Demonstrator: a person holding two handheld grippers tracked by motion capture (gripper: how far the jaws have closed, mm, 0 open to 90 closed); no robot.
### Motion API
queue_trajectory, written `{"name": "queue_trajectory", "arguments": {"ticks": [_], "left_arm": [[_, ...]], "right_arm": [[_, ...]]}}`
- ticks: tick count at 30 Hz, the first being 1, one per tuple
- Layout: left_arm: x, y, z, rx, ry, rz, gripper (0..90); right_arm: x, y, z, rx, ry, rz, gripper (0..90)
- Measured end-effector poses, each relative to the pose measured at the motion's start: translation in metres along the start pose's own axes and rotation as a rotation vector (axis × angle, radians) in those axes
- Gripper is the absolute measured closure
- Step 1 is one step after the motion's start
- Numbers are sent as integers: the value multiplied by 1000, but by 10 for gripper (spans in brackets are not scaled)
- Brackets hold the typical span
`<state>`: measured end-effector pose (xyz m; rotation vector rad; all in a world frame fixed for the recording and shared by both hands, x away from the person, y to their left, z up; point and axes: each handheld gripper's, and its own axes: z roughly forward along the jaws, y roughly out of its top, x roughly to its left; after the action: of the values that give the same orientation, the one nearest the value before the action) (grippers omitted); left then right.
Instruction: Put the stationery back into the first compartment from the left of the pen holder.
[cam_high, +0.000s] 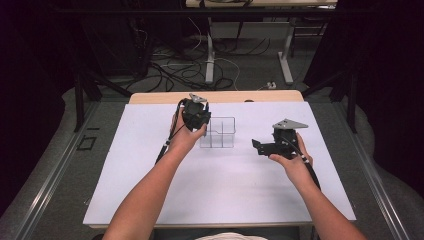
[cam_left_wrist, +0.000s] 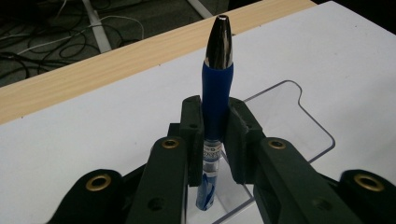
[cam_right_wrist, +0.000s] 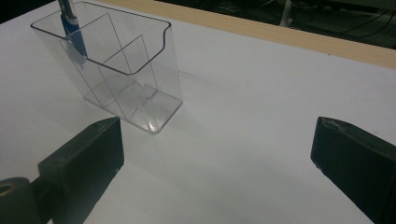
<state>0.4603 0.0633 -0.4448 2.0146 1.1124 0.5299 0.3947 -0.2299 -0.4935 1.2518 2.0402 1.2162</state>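
Your right gripper (cam_right_wrist: 217, 163) hovers low with its jaws wide apart, bare white table (cam_right_wrist: 243, 93) between them. Beyond it stands the clear divided holder (cam_right_wrist: 116, 70). Your left gripper (cam_left_wrist: 215, 135) is clamped on the blue pen (cam_left_wrist: 217, 88), which stands upright over the holder's corner compartment. The right gripper view shows that pen dipping inside the holder's wall. The wooden edge (cam_left_wrist: 116, 60) lies farther off.

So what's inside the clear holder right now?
A blue pen, gripped by the left gripper, dips into one compartment of the holder. The other compartments look empty. The jaws cover part of the pen's barrel, and whether its lower end touches the bottom cannot be told.
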Motion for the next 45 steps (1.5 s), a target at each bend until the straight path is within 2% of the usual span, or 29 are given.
{"name": "queue_trajectory", "arguments": {"ticks": [4,10,13,21,24,26,29,32,36,39,43,45], "left_arm": [[3,1,-6,-7,-5,-4,738],[8,3,-19,-87,-1,-25,655],[12,3,-26,-132,-9,-58,608],[27,-2,-42,-205,-27,-89,489],[33,-5,-47,-206,-40,-101,431],[39,-9,-51,-199,-83,-142,408],[45,-15,-54,-186,-113,-185,381],[51,-21,-59,-173,-110,-184,339],[61,-30,-67,-139,-85,-149,280],[69,-39,-73,-147,-64,-130,275],[80,-50,-78,-142,-73,-168,265],[84,-56,-79,-155,-70,-161,267]], "right_arm": [[0,0,0,2,-1,5,24],[0,0,0,-5,-6,-3,24],[-1,0,-1,-7,-8,-4,24],[-2,0,-1,-7,-13,-7,24],[-2,0,-2,-7,-14,-5,24],[-2,0,-2,-6,-18,-5,24],[-3,0,-3,-3,-22,-7,24],[-4,-1,-3,-1,-26,-8,24],[-6,-1,-4,0,-30,-9,24],[-7,-2,-4,0,-34,-13,24],[-9,-2,-4,-7,-42,-9,24],[-10,-2,-5,-3,-39,-5,24]]}}
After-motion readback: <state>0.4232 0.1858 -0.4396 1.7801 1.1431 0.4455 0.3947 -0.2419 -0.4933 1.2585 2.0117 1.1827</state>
